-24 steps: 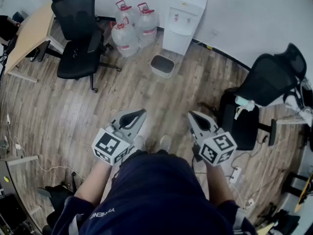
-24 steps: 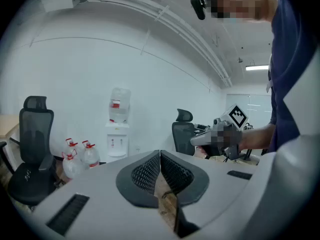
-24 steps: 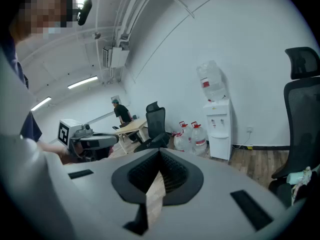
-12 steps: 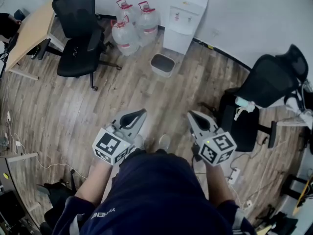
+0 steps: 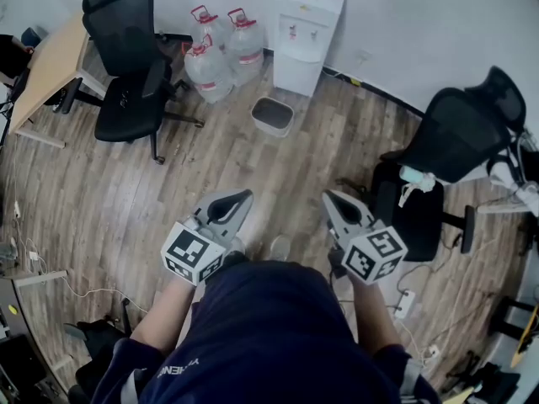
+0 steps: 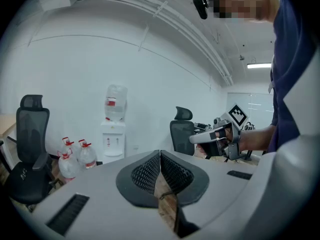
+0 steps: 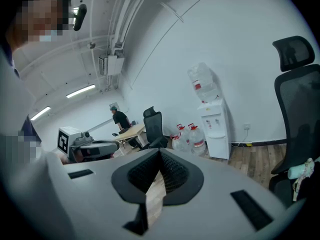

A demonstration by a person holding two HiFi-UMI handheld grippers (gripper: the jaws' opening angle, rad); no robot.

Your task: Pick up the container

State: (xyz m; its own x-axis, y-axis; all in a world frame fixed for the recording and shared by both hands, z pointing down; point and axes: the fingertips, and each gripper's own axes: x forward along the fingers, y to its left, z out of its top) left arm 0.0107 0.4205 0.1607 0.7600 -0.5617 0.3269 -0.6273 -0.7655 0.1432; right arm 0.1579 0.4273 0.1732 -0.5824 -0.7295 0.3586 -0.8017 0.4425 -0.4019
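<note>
The container (image 5: 273, 115) is a small grey bin with a dark inside. It stands on the wooden floor in front of a white water dispenser (image 5: 308, 32), far ahead of both grippers. My left gripper (image 5: 245, 195) and right gripper (image 5: 328, 196) are held side by side at waist height, both pointing forward. Each is shut with nothing between its jaws. In the left gripper view the left gripper (image 6: 160, 154) has its meshed pads together, and the right gripper (image 6: 196, 139) shows beyond. The right gripper (image 7: 160, 152) is likewise shut in its own view. Neither gripper view shows the bin.
Three water bottles (image 5: 215, 53) stand left of the dispenser. A black office chair (image 5: 126, 70) and a wooden desk (image 5: 46, 66) are at the far left. Another black chair (image 5: 450, 154) stands at the right. Cables and a power strip (image 5: 402, 303) lie on the floor.
The head view has shifted a little, so the bin, bottles and chairs sit slightly higher and further left. Both grippers stay shut and almost still.
</note>
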